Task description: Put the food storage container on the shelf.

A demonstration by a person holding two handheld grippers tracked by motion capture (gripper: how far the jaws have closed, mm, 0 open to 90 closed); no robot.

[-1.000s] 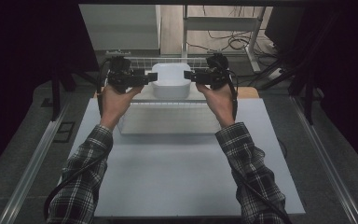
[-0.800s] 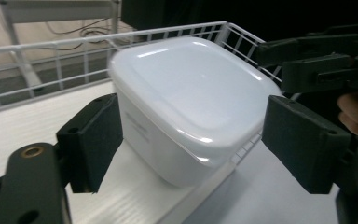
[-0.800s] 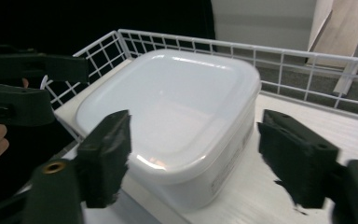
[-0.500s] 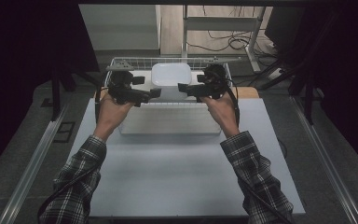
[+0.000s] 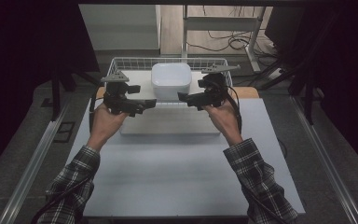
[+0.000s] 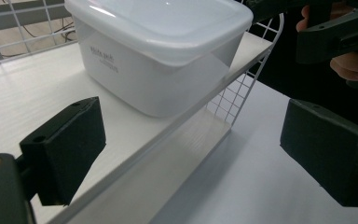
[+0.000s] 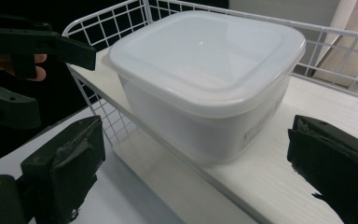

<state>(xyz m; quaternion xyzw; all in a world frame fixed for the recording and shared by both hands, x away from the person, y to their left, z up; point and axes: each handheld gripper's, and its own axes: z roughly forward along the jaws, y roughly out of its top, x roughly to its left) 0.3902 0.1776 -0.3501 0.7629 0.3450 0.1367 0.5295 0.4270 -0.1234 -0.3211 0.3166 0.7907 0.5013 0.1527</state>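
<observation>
A white lidded container (image 5: 171, 80) stands on a white board (image 6: 37, 93) inside a wire basket (image 5: 121, 61) at the table's far edge. My left gripper (image 5: 147, 103) hovers to the front left of the container and points right. Its jaws have just been opening, and they stand wide with nothing between them. My right gripper (image 5: 185, 98) hovers to the front right and points left; its jaws have also just been opening and hold nothing. In the left gripper view the container (image 6: 163, 51) lies ahead of the pads (image 6: 65, 144). The right gripper view shows the container (image 7: 205, 79) close ahead.
A flat white slab (image 5: 168, 125) lies on the table just in front of the basket, under both grippers. The grey tabletop (image 5: 168, 177) stretches toward me. Metal rails run along both sides, and cables lie on the floor behind the basket.
Both grippers were at the container's sides a second ago. They have since pulled back toward me and down, away from the container, and their jaws have opened. The container stays in the basket.
</observation>
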